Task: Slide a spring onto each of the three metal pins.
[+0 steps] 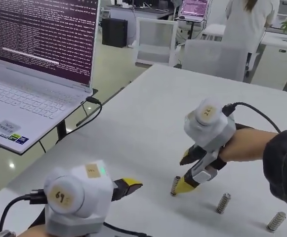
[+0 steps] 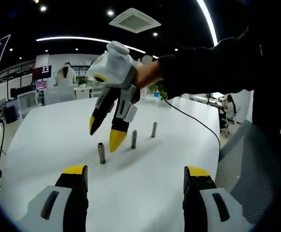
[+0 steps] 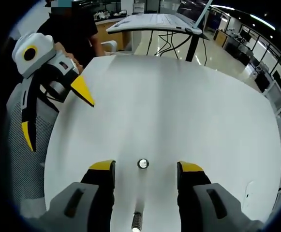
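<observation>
- Three springs stand on the white table [image 1: 148, 108], long axes vertical. They form a row from lower centre to the lower right corner of the head view: first spring [image 1: 175, 185], second spring [image 1: 223, 203], third spring [image 1: 276, 221].
- Can't tell whether pins sit inside them, because the coils hide the cores.
- The right gripper [image 1: 183, 174] is right of centre in the head view and angled down-left toward the table.
- Its jaws are apart and hold nothing. The yellow tip is just beside the first spring; touching or not, can't tell.
- In the right gripper view the first spring is seen end-on, axis toward the camera. It sits between the two jaw tips with a gap on each side.
- The left gripper [image 2: 136, 169] has its jaws spread wide and empty, both rising from the bottom of its own view.
- It is at lower left in the head view, well apart from the springs.
- A laptop [image 1: 34, 98] is open at upper left of the head view, beside the table.
</observation>
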Tool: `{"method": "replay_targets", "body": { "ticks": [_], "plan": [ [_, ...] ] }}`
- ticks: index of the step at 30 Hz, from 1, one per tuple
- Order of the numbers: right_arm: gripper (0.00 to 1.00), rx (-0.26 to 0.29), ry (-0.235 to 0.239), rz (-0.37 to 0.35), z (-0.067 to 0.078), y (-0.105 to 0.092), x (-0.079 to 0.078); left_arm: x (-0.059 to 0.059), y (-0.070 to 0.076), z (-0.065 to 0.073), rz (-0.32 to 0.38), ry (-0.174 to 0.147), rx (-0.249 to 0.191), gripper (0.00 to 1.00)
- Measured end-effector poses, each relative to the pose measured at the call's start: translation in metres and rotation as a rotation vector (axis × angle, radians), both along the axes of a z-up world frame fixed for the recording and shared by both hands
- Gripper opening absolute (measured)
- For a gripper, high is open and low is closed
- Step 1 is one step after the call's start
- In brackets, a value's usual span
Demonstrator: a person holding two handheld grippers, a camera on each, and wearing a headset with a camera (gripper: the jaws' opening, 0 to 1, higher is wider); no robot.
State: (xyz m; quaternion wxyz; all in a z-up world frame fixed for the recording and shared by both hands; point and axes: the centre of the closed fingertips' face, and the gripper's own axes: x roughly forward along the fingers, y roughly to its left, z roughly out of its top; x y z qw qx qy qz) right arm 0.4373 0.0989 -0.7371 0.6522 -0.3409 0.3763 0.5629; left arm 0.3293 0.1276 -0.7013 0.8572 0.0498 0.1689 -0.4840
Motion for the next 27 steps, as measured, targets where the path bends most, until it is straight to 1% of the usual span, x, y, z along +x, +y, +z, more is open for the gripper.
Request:
{"method": "replay_targets", "body": {
  "ticks": [1,3,4,6,8,11,12,15,17,18,20,22,27],
  "plan": [
    [0.50,0.009,0.003,-0.006,0.001,0.000,-0.001,0.000,0.000,0.000,0.000,-0.001,0.000,0.78],
    [0.52,0.029,-0.005,-0.020,0.004,-0.002,-0.001,0.000,0.000,0.002,-0.002,-0.004,0.001,0.78],
    [0.53,0.030,-0.003,-0.026,0.005,-0.004,-0.001,0.000,-0.001,0.002,-0.002,-0.005,0.002,0.78],
    [0.55,0.044,-0.015,-0.036,0.007,-0.006,-0.002,0.000,-0.001,0.004,-0.002,-0.008,0.002,0.78],
    [0.57,0.069,-0.017,-0.053,0.011,-0.007,-0.003,0.000,-0.002,0.005,-0.003,-0.010,0.002,0.78],
    [0.61,0.095,-0.034,-0.069,0.017,-0.011,-0.004,0.000,-0.004,0.008,-0.006,-0.013,0.001,0.78],
    [0.62,0.097,-0.038,-0.069,0.018,-0.012,-0.004,0.000,-0.005,0.008,-0.007,-0.013,0.002,0.78],
    [0.64,0.126,-0.055,-0.091,0.025,-0.016,-0.005,0.000,-0.006,0.010,-0.009,-0.016,0.003,0.78],
    [0.65,0.138,-0.060,-0.099,0.029,-0.019,-0.005,0.000,-0.007,0.011,-0.008,-0.019,0.004,0.78],
    [0.66,0.163,-0.064,-0.113,0.033,-0.019,-0.005,0.000,-0.007,0.013,-0.008,-0.020,0.004,0.78],
    [0.66,0.182,-0.069,-0.125,0.038,-0.022,-0.006,0.001,-0.008,0.015,-0.007,-0.023,0.004,0.78],
    [0.67,0.197,-0.086,-0.133,0.041,-0.024,-0.007,0.001,-0.008,0.015,-0.007,-0.023,0.006,0.78],
    [0.69,0.233,-0.104,-0.163,0.048,-0.033,-0.010,0.001,-0.009,0.018,-0.008,-0.028,0.008,0.78]
  ]
}}
